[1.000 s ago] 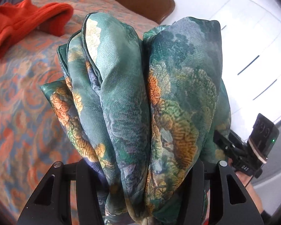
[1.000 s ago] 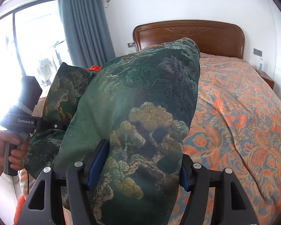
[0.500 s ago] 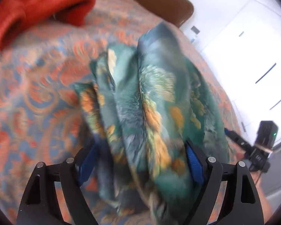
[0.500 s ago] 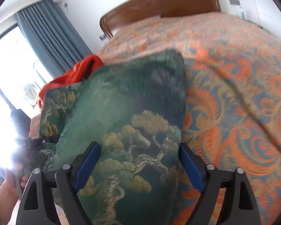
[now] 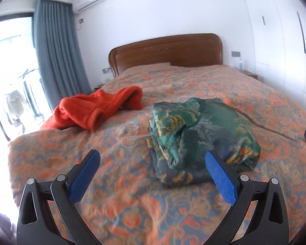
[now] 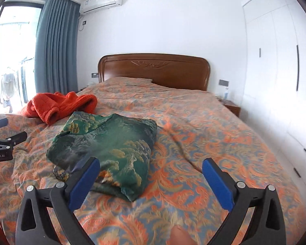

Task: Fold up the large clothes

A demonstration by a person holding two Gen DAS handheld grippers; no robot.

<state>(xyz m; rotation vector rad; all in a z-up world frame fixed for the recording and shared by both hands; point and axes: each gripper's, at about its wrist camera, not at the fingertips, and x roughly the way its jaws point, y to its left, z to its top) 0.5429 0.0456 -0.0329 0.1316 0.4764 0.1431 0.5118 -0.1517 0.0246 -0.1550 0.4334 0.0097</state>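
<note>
Evidently soft and slippery, the folded green silky printed garment (image 5: pixel 202 134) lay released; both grippers, left (image 5: pixel 153 175) and right (image 6: pixel 151 175), were opening, empty; best gripped at its folded edges

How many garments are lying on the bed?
2: a folded green garment near the bed's foot, and a rumpled orange garment behind it toward the window. None seem hidden.

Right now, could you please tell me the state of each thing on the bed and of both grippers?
Green patterned silky garment: folded, lying on the bedspread, released.
Orange fleecy garment: unfolded, crumpled.
Left gripper: jaws opening, nothing between them.
Right gripper: jaws opening, holding nothing.
</note>
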